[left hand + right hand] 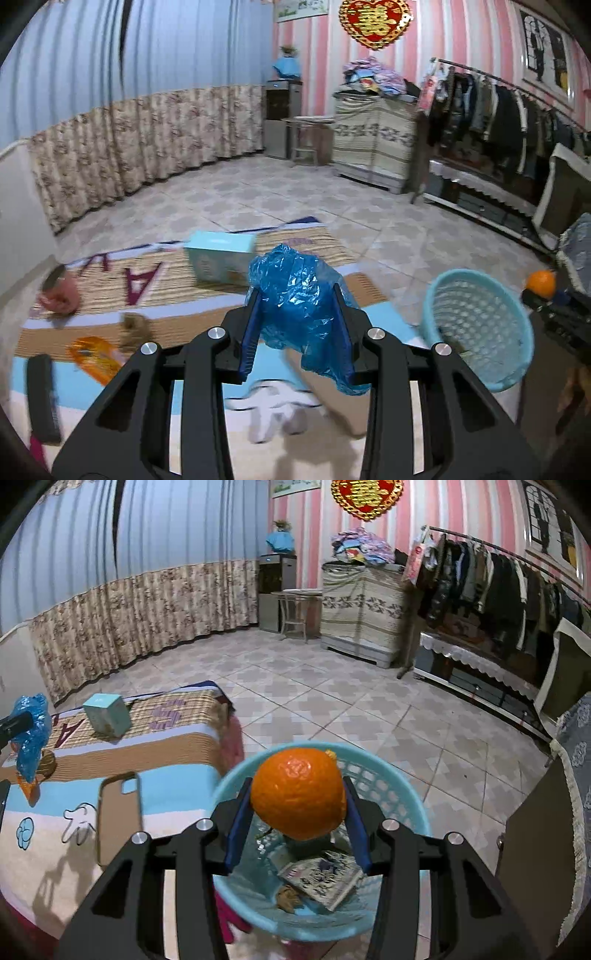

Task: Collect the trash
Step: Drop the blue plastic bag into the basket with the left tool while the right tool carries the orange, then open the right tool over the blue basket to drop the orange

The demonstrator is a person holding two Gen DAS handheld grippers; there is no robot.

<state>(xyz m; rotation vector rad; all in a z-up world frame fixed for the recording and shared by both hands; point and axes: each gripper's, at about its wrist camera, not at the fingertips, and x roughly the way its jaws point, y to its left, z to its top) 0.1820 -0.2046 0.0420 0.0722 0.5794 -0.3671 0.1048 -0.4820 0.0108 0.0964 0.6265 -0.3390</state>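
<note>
**Both tools loaded at the basket**

Your left tool (297, 315) is clenched on a crumpled blue plastic bag (295, 291), the light-blue basket (480, 332) at its 3 o'clock. Your right tool (298, 805) grips an orange (298, 793) directly over that basket — wrappers already lie inside.

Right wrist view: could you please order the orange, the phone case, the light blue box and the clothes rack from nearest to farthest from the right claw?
1. Orange: held between the right claw fingers, above the basket.
2. Phone case: left, on the blanket.
3. Light blue box: farther left, at the blanket's back.
4. Clothes rack: far right wall.
</note>
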